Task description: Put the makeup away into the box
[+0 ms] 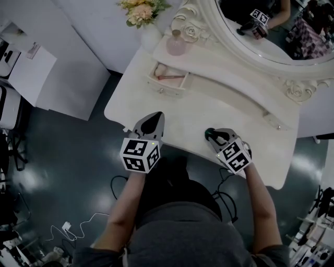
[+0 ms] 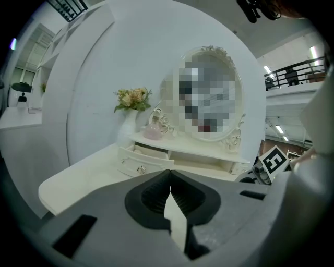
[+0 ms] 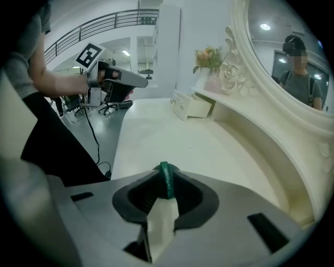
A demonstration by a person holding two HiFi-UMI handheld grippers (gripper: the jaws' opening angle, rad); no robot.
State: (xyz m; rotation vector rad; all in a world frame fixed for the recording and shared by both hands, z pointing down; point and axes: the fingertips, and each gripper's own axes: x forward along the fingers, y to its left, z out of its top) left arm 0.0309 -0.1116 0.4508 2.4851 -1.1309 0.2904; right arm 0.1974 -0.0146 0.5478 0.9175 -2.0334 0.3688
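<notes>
Cream-white table (image 1: 219, 112); dark green makeup (image 3: 166, 181); grey left gripper (image 1: 156, 116) and right gripper (image 1: 211, 134), each with black-and-white square markers; pale pink bottle (image 1: 176, 44); peach and yellow flowers (image 1: 140, 10) with green leaves; dark teal floor (image 1: 78, 156); grey shirt (image 1: 182, 234)

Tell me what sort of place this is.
Likely a dressing corner staged in a workspace: white vanity table, ornate oval mirror, open drawer, loose cables on the floor.

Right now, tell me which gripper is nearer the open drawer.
Left. The left gripper sits at the table's front edge, just in front of the drawer. The right gripper is farther along that edge to the right, clamped on a thin green item.
</notes>
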